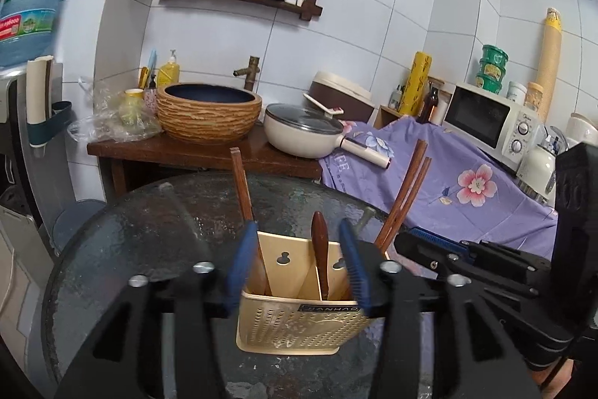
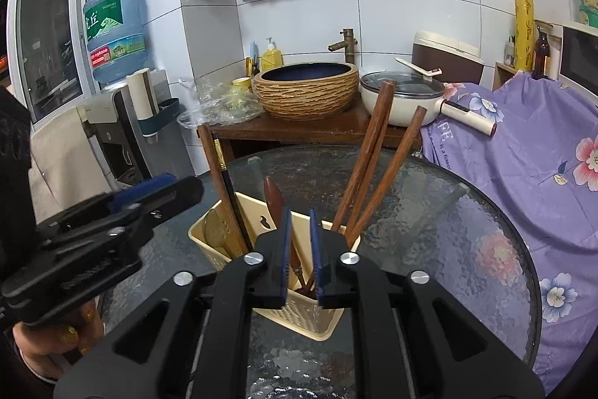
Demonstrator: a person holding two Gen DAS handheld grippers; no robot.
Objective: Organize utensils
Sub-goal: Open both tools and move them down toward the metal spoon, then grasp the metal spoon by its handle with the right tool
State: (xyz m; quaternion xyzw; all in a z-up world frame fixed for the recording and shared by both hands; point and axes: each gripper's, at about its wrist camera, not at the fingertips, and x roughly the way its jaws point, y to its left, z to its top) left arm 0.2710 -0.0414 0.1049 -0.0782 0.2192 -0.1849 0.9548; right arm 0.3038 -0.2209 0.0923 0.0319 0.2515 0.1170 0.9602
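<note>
A beige perforated utensil holder [image 1: 299, 328] stands on the round glass table [image 1: 149, 230]; it also shows in the right wrist view [image 2: 224, 249]. It holds brown wooden chopsticks [image 1: 243, 189] on the left, more chopsticks [image 2: 373, 152] on the right, and a dark wooden spoon handle [image 1: 320, 242] in the middle. My left gripper [image 1: 295, 264] is open, its blue pads on either side of the holder's top. My right gripper [image 2: 300, 249] hovers over the holder, its jaws slightly apart around the spoon handle [image 2: 274, 200] without clearly pressing it.
Behind the table a wooden counter [image 1: 209, 152] carries a woven-look basin [image 1: 208, 114], a lidded white pan [image 1: 306, 133] and plastic bags. A purple floral cloth [image 1: 448, 182] covers a surface at right, with a microwave [image 1: 489, 122]. A water dispenser [image 2: 112, 36] stands at left.
</note>
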